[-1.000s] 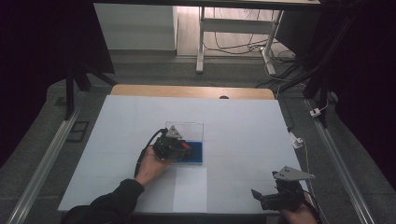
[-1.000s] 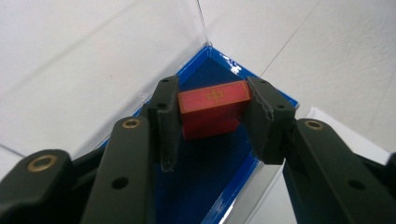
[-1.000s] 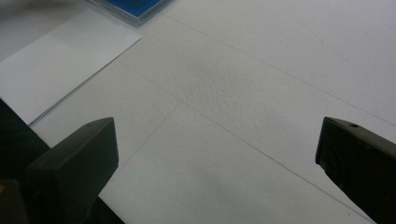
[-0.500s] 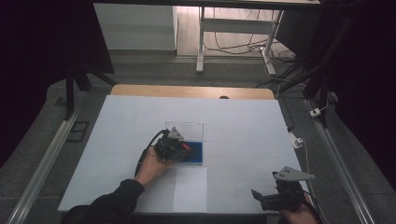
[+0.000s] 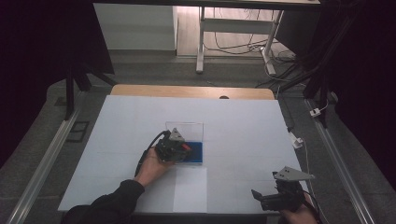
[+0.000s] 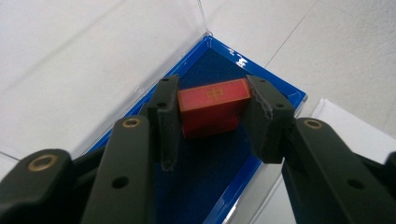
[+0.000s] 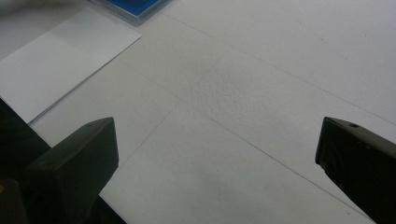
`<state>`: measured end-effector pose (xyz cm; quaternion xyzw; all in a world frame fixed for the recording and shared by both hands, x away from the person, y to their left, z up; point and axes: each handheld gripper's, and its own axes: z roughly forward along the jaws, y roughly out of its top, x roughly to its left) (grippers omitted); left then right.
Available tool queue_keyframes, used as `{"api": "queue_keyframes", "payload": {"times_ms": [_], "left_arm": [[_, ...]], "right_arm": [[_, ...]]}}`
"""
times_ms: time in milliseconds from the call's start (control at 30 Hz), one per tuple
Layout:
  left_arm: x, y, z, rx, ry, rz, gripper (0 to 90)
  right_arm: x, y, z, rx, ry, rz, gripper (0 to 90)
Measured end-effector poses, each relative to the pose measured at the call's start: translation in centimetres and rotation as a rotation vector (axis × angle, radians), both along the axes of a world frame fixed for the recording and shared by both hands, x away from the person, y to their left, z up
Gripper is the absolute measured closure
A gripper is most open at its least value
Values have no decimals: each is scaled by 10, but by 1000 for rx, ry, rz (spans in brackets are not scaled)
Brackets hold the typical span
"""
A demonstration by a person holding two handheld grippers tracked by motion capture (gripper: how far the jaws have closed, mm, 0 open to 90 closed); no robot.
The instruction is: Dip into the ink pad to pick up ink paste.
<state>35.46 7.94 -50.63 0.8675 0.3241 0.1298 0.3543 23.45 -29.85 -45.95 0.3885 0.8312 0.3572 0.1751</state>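
Observation:
A small red block [image 6: 212, 105] with a gold mark on top sits in a shallow case with a blue lining [image 6: 210, 163]. The case's clear lid [image 5: 187, 130] stands open behind it. My left gripper [image 6: 212, 91] reaches down into the case, and its two jaws press the block's left and right sides. From above, that left gripper [image 5: 177, 148] is at the case [image 5: 195, 153] near the table's middle, held by a hand. My right gripper [image 5: 259, 198] hovers at the front right edge, with its jaws wide apart over bare white table [image 7: 217, 135].
A white sheet of paper [image 5: 190, 189] lies on the table just in front of the case, and its corner [image 7: 56, 60] shows in the right gripper view. The white tabletop [image 5: 243, 126] has a wooden strip at its far edge. Metal rails run along both sides.

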Motion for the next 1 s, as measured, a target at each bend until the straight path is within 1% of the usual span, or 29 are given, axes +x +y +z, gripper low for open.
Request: {"api": "queue_keyframes", "payload": {"times_ms": [67, 133, 167, 200, 267, 300, 467, 567, 700, 867, 1000], "left_arm": [[-3, -4, 1, 31, -24, 2, 583], [-5, -6, 2, 49, -38, 0, 583], [-4, -6, 2, 47, -36, -4, 583], [-2, -4, 2, 38, -26, -9, 583], [1, 1, 0, -1, 4, -7, 582], [2, 2, 0, -10, 10, -9, 582], [1, 1, 0, 4, -10, -20, 581], [2, 2, 1, -5, -5, -20, 580], [1, 2, 2, 1, -12, -23, 578], [0, 1, 5, 24, -23, -36, 578], [-1, 4, 9, 11, -19, -45, 578]], "right_arm": [[0, 0, 0, -1, 1, 1, 0], [0, 0, 0, -3, 1, 3, 0], [0, 0, 0, -3, 1, 3, 0], [0, 0, 0, -3, 1, 2, 0], [0, 0, 0, -1, 0, 1, 0], [0, 0, 0, 1, 0, -1, 0], [0, 0, 0, 0, 2, 0, 0], [0, -1, 0, 5, 1, -1, 0], [0, -1, 0, 5, 2, 0, 0], [0, -1, 0, 7, 2, -1, 0], [0, -1, 0, 6, 1, 0, 0]]}}
